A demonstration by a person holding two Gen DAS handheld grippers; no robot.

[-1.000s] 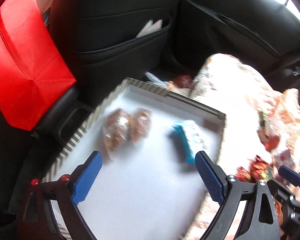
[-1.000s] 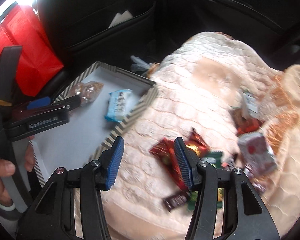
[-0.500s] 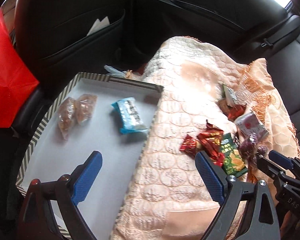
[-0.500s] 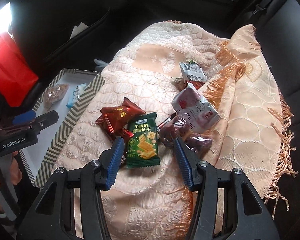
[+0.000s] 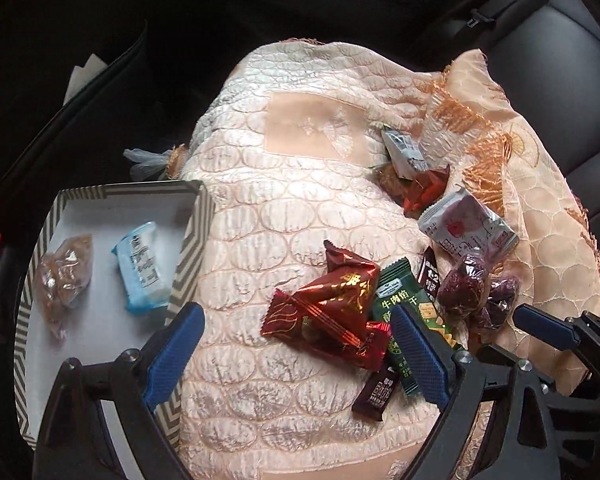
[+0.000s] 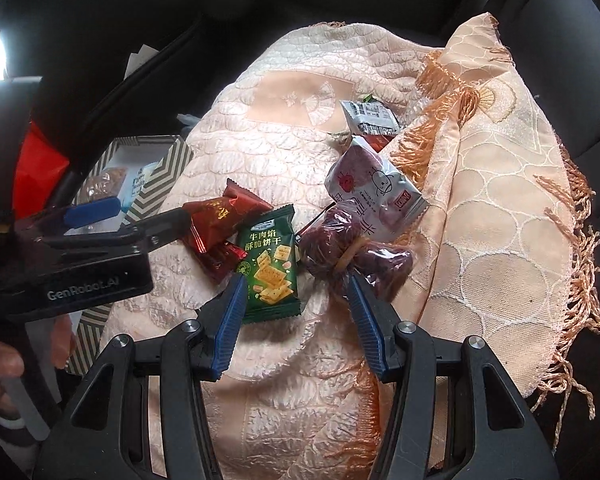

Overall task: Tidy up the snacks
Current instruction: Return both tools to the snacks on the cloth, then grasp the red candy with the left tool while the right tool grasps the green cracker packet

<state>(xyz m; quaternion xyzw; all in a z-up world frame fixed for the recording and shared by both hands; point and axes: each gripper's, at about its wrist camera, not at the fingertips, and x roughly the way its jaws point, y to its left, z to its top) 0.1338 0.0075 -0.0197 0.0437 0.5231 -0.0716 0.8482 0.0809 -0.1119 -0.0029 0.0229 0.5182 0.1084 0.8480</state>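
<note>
Left wrist view: the left gripper (image 5: pixel 296 344) hangs over a peach quilted cloth (image 5: pixel 284 184) spread on a black car seat (image 5: pixel 560 92). Its blue fingers (image 5: pixel 176 356) stand wide apart and grasp nothing; between them lies bare cloth and the lower edge of the red packets (image 5: pixel 332 308). The right finger covers part of the green cracker packet (image 5: pixel 400 304), which lies just beside the red ones. A small dark bar (image 5: pixel 376 392) lies below them. To the right sit a clear bag of dates (image 5: pixel 472 288), a white-and-purple packet (image 5: pixel 464 228), and farther up a grey packet (image 5: pixel 404 152) on an orange-red one (image 5: pixel 424 192). At the left a striped box (image 5: pixel 192 248) holds a blue packet (image 5: pixel 140 268) and a clear bag of brown snacks (image 5: pixel 62 276), lying apart. The right gripper's blue tip (image 5: pixel 544 324) pokes in at the right edge.

Right wrist view: the right gripper (image 6: pixel 296 320) points down at the pile, its fingers (image 6: pixel 230 320) released and apart, holding nothing. The cracker packet (image 6: pixel 270 264) lies just ahead of the left finger; the date bag (image 6: pixel 352 248) is just ahead of the right finger, and I cannot tell if it touches. The red packets (image 6: pixel 216 224) lie left of the crackers, the white-and-purple packet (image 6: pixel 376 192) above the dates, the grey packet (image 6: pixel 366 116) farther up. The left gripper (image 6: pixel 100 220) crosses in from the left, held by a hand (image 6: pixel 4 364), near the red packets. Behind it shows the box (image 6: pixel 156 184) and a red bag (image 6: pixel 36 168).
</note>
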